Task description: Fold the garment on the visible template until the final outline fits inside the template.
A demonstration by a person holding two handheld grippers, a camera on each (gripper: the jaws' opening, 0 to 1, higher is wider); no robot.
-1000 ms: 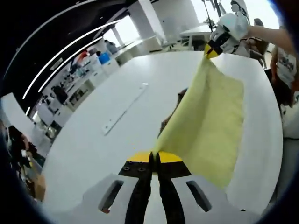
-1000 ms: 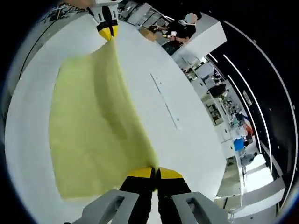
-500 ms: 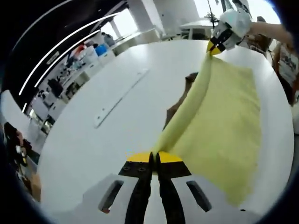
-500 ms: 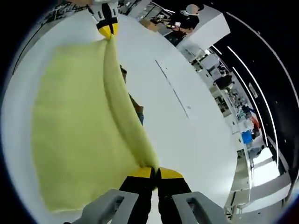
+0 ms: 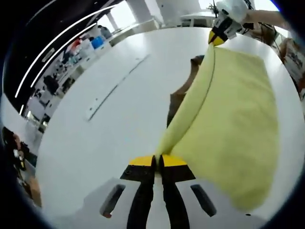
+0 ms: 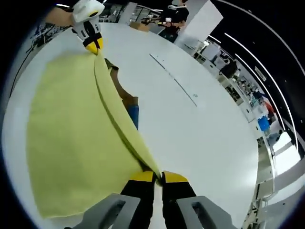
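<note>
Left gripper view: at bottom centre, left gripper (image 5: 158, 161) with yellow-tipped black jaws pressed together, pinching a corner of the pale yellow fabric garment (image 5: 233, 119). From that pinch, a rolled edge of the cloth running up toward the upper right of the frame, where the right gripper (image 5: 215, 39), white-bodied with yellow tips, clamps the other end; a bare forearm behind it at the top right edge. Cloth spread to the right of the rolled edge, filling the right half of the frame, draped down onto the round white table (image 5: 114, 124). Just left of the rolled edge, in the upper centre, a dark brown patch (image 5: 183, 93) showing from beneath the cloth; cannot tell what it is. On the table at left centre, a long thin pale strip (image 5: 114, 88) lying diagonally, well apart from the cloth. Shelves and lit windows of a room beyond the table, along the upper left.

Right gripper view: at bottom centre, right gripper (image 6: 158, 176) closed on the near corner of the same yellow cloth (image 6: 71, 138). Rolled edge rising toward the upper left, ending at the left gripper (image 6: 92, 46), jaws shut on the cloth. Fabric spread across the left half of the frame. Right of the fold, in the upper centre, brown and blue material (image 6: 126, 102) peeking out beneath it. White table (image 6: 205, 133) bare to the right, with the thin strip (image 6: 172, 78) in the upper centre. People standing beyond the table at the top.
</note>
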